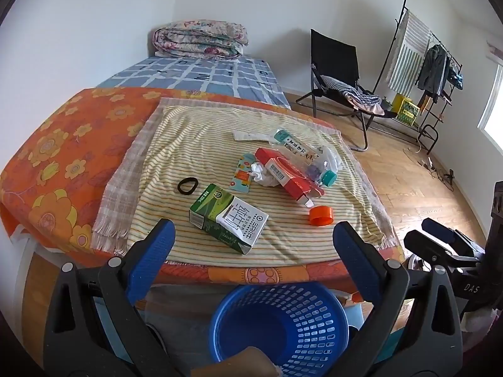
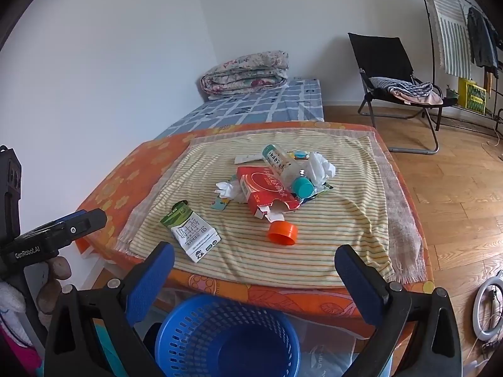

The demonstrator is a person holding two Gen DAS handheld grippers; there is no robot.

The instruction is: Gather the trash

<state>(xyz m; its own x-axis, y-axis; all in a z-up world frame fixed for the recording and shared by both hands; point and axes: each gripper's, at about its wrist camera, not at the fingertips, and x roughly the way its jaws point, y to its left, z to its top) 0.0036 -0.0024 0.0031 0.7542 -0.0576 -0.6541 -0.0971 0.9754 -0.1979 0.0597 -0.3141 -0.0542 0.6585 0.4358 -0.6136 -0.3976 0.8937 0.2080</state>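
Observation:
Trash lies on a striped cloth (image 1: 201,144) on the bed: a green and white milk carton (image 1: 228,218) (image 2: 191,232) nearest, an orange cap (image 1: 320,215) (image 2: 282,233), a red box (image 1: 287,174) (image 2: 267,190), a clear bottle with teal cap (image 1: 303,157) (image 2: 287,168), crumpled tissue (image 1: 262,174) (image 2: 320,165), a black hair tie (image 1: 187,185). A blue basket (image 1: 278,323) (image 2: 226,339) stands on the floor below the bed's near edge. My left gripper (image 1: 253,238) is open and empty above the basket, short of the carton. My right gripper (image 2: 254,265) is open and empty beside it.
An orange flowered sheet (image 1: 63,144) covers the bed's near end; a folded quilt (image 1: 201,39) lies at the far end. A black folding chair (image 1: 342,78) and a clothes rack (image 1: 424,59) stand on the wooden floor at right. A ring light (image 2: 489,308) lies on the floor.

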